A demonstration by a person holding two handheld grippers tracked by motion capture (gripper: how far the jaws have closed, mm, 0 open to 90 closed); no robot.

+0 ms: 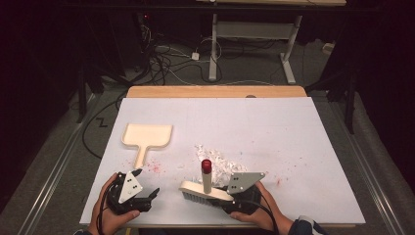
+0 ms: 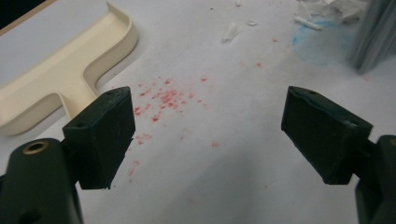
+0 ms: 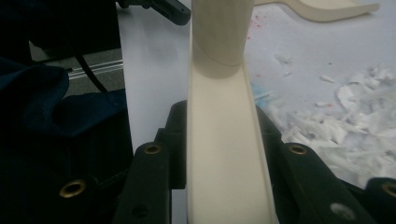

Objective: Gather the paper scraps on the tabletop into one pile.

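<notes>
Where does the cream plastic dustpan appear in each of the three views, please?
High view: the cream plastic dustpan lies left of centre on the white table, its handle pointing toward the left gripper.
Left gripper view: upper left, beyond the left finger.
Right gripper view: its edge at the top right, past the cream brush.
Shared landmark: the white paper scraps, which appear in every view.

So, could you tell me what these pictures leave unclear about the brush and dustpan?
- Brush bristles: right gripper view, hidden below the brush's back.
- Dustpan: left gripper view, cut off by the left edge.
- Right gripper pads: high view, hidden under its grey plate.
</notes>
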